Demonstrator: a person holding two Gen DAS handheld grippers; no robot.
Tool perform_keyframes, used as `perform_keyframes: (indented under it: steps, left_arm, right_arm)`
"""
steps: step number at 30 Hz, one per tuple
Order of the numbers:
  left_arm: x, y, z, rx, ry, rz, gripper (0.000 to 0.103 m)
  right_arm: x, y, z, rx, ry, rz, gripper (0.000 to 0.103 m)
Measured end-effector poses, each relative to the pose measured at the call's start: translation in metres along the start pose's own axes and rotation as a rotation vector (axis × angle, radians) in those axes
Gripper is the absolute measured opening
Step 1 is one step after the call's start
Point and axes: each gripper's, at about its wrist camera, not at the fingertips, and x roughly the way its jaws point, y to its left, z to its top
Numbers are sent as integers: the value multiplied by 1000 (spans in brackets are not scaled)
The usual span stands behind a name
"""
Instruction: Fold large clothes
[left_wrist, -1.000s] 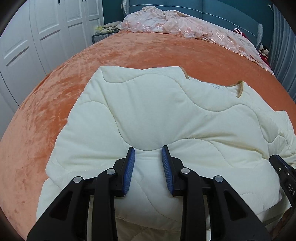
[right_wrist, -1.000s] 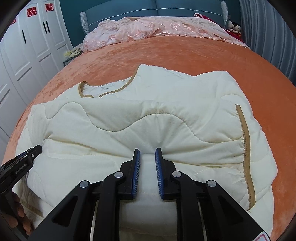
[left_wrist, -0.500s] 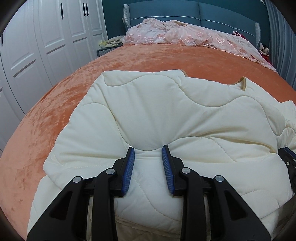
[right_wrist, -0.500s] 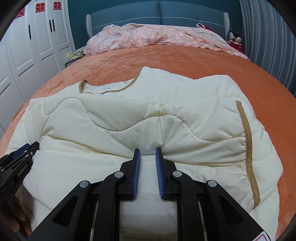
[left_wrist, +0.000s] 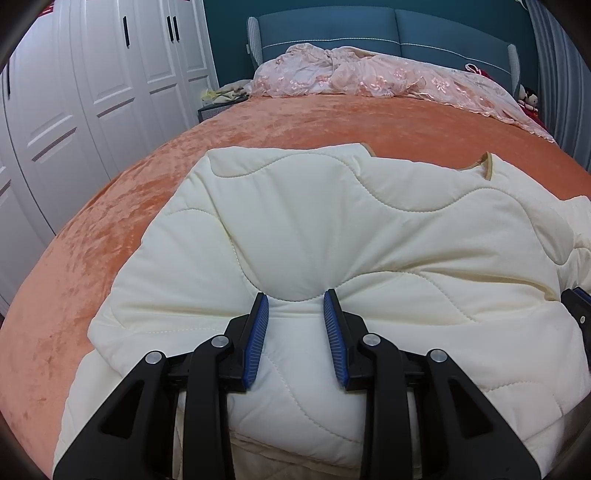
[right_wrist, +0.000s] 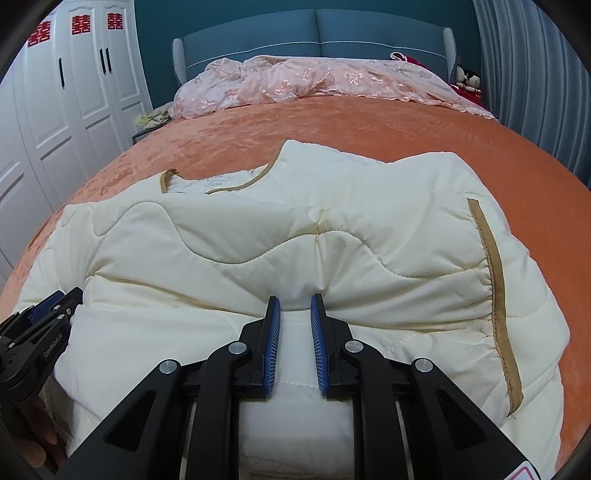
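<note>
Cream quilted jacket (left_wrist: 369, 236) on orange bed (left_wrist: 110, 236) looks soft, puffy, light but bulky w/ springy folds, so left gripper (left_wrist: 295, 306) & right gripper (right_wrist: 295, 310) each pinch its near folded hem (probably best hold).

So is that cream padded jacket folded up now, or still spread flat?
Partly folded. The jacket has its near part doubled over towards the collar, with both grippers pinching that fold.

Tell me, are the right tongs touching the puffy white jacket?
Touching. In the right wrist view, the right tongs pinch a fold of the cream jacket, and the fabric bunches up between the blue pads.
</note>
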Motion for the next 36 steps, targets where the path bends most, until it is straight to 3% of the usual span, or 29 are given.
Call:
perform_keyframes:
  steps: [1, 3, 4, 7, 9, 11, 14, 20, 25, 27, 29, 32, 36]
  left_arm:
    - [-1, 4, 4, -10, 17, -23, 32]
    - [-9, 18, 15, -58, 53, -130, 57]
    - [-14, 27, 22, -82, 58, -163, 61]
    - [-34, 54, 52, -115, -2, -172, 63]
    - [-34, 74, 77, -158, -28, -163, 77]
    - [-20, 92, 100, -222, -24, -156, 78]
    - [23, 109, 128, -279, 58, -116, 78]
    - [98, 128, 128, -446, 216, -197, 77]
    - [123, 122, 106, -408, 236, -154, 76]
    - [125, 123, 96, -406, 201, -156, 77]
    - [124, 118, 94, -378, 176, -132, 77]
    - [124, 112, 93, -352, 161, -99, 78]
    - [124, 107, 93, -326, 149, -67, 79]
  right_arm:
    - [-2, -2, 4, 11, 11, 15, 17]
    - [-12, -5, 15, 35, 29, 47, 23]
    - [-19, -4, 21, 42, 21, 64, 29]
    - [-41, 10, 49, 27, -33, 141, 36]
    - [-40, 27, 74, 22, -33, 212, 47]
    - [-24, 46, 98, 50, -10, 304, 49]
    - [22, 74, 130, 126, 96, 420, 49]
    - [119, 119, 156, 195, 257, 415, 49]
    - [168, 141, 153, 207, 351, 444, 50]
    - [178, 149, 147, 181, 375, 457, 43]
    - [176, 156, 143, 115, 352, 447, 3]
    - [165, 146, 144, 149, 258, 442, 2]
    - [172, 149, 137, 103, 250, 359, 2]
